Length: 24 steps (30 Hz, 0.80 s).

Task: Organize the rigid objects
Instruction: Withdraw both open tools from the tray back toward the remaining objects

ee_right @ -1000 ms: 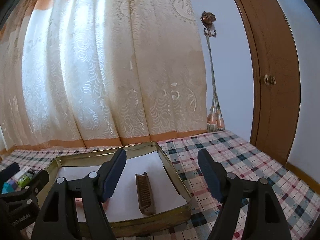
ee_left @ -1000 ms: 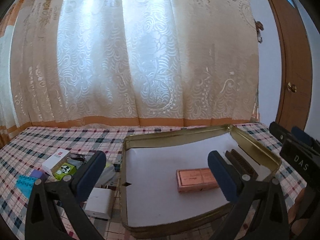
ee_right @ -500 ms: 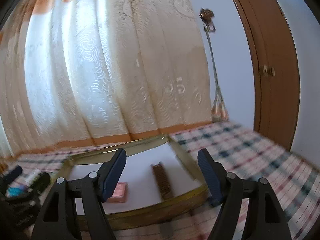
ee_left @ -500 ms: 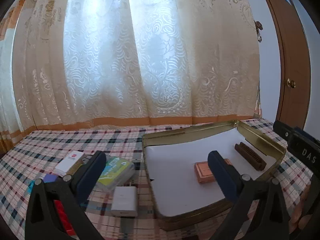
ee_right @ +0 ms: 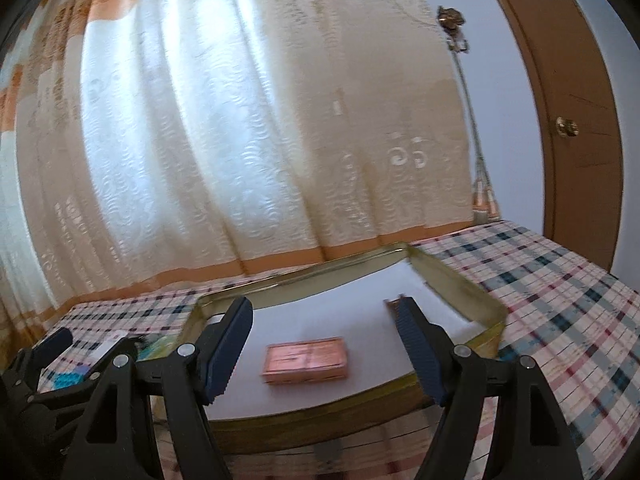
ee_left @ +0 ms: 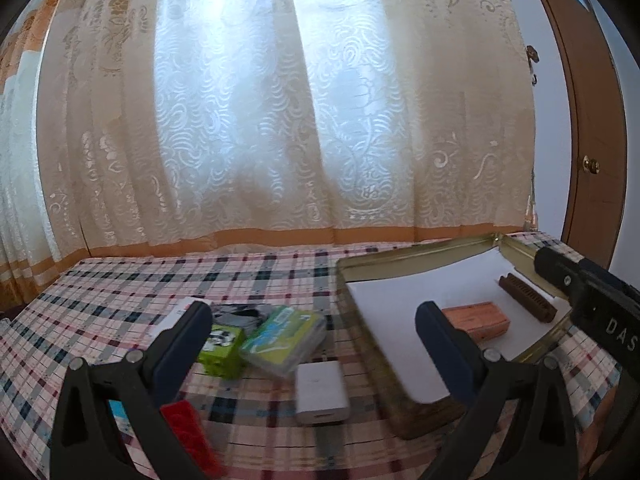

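Two pairs of black tongs with dark blue pads hang over a surface covered in a pink, white and dark-green plaid cloth, and both stand apart with nothing between the pads. The left tongs point toward a loose cluster of small things; the right tongs point into a shallow gold-coloured metal tin lined with white paper.

Inside the tin, a flat pink-orange rectangular box lies near the middle, at about 6 o'clock from the tin's far rim in the right wrist view. A dark brown ridged bar lies toward 3 o'clock of the box, apart from it; in the right wrist view the right pad covers nearly all of it.

Outside the tin, toward 9 o'clock of it, sit a green-and-white clear plastic case, a lime-green small box with a panda-like print touching it, and a white square charger block just at 6 o'clock of the case. A red flat piece is partly hidden behind the left finger of the left tongs, and a white card-like box is cut off by the same finger. Something dark behind the lime box is too blurred to make out. A cream lace curtain and a brown wooden door close the background.
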### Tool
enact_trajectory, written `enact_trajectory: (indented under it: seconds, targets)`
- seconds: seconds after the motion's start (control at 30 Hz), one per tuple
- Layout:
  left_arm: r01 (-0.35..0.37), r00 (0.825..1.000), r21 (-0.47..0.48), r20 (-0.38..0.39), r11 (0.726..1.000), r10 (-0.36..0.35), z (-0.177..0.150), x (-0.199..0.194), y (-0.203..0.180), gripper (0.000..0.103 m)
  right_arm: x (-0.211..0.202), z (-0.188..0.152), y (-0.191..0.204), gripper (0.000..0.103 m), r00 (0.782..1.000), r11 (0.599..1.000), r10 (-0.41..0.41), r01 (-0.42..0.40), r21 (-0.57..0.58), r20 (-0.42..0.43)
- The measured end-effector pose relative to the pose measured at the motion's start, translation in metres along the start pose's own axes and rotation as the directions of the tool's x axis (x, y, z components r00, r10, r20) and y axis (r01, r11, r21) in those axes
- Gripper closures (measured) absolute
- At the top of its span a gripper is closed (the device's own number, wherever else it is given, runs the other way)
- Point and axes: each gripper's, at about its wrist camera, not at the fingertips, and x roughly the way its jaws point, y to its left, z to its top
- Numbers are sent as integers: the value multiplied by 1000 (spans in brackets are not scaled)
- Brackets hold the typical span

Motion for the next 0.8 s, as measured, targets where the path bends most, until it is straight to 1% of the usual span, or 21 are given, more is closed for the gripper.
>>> enact_trajectory:
  seconds: [0.17, 0.33, 0.53, 0.7, 0.8]
  targets:
    - [-14, 1000, -14, -18, 1000, 14, -2, 1, 23, 0, -2, -6, 28, 27, 999, 998, 40, -40, -48, -1]
    - [-60, 997, -43, -42, 997, 59, -6, 4, 53, 0, -2, -11, 54, 27, 997, 992, 80, -82, -97, -22]
    - [-115, 992, -72, -65, 991, 110, -8, 7, 85, 0, -1, -15, 69, 27, 992, 988, 119, -122, -99, -42]
    - [-155, 985, -104, -98, 982, 145, -10, 12, 110, 0, -3, -18, 83, 27, 989, 980, 140, -146, -134, -49]
    - [-181, 979, -110, -113, 977, 169, -11, 13, 123, 0, -3, -21, 93, 27, 983, 972, 171, -180, -148, -73]
